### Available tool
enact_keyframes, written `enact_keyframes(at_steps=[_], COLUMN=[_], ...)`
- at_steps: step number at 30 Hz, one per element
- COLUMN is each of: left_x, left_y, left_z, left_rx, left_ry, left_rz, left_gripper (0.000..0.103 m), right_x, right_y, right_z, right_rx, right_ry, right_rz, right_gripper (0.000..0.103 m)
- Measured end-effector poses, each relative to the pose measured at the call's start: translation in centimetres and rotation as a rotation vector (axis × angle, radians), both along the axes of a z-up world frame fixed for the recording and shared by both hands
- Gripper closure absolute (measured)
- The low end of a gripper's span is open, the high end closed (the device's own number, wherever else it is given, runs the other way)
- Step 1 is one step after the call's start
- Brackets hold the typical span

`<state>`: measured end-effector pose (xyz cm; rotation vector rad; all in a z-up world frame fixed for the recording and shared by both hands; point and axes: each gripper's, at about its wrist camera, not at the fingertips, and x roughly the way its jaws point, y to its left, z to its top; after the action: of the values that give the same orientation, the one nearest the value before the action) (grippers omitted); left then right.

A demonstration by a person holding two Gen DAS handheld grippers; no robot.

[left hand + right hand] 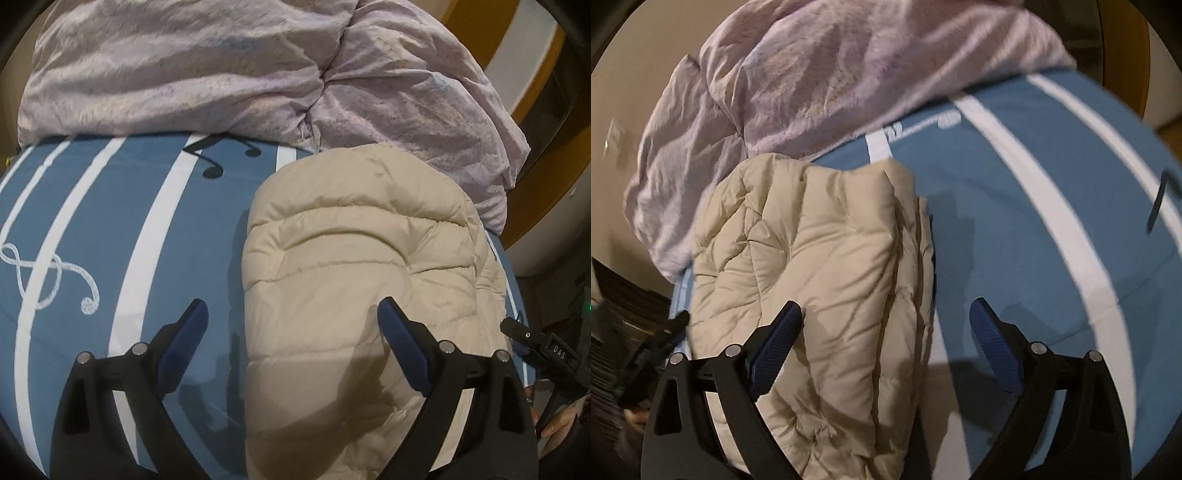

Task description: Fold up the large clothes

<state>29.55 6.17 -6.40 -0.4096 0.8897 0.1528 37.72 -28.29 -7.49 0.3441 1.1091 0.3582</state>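
Note:
A cream quilted puffer jacket (pixel 362 266) lies folded in a compact bundle on the blue bed sheet (pixel 110 221). It also shows in the right wrist view (pixel 820 258), with layered edges along its right side. My left gripper (pixel 291 314) is open and empty, held above the jacket's left edge, apart from it. My right gripper (pixel 886 314) is open and empty, held above the jacket's right edge. The other gripper's black tip shows at the right edge of the left wrist view (pixel 532 339) and at the left edge of the right wrist view (pixel 657 339).
A crumpled lilac duvet (pixel 221 74) is heaped at the far side of the bed, touching the jacket's far end; it also shows in the right wrist view (pixel 812 74). The sheet has white stripes (pixel 1071 221) and music-note prints. The bed edge lies beside the jacket.

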Motion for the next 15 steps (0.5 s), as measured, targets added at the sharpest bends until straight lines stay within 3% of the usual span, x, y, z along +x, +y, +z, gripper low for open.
enact_keyframes(at_steps=[15], left_x=[0.3], left_y=[-0.9], left_z=[-0.9], left_rx=[-0.013], left_ry=[0.028], left_rz=[-0.016], left_gripper=[0.011], right_x=[1.5], right_y=[0.5], right_z=[-2.7], right_rx=[0.172], right_ry=[0.172], right_rz=[0.041], right_gripper=[0.006])
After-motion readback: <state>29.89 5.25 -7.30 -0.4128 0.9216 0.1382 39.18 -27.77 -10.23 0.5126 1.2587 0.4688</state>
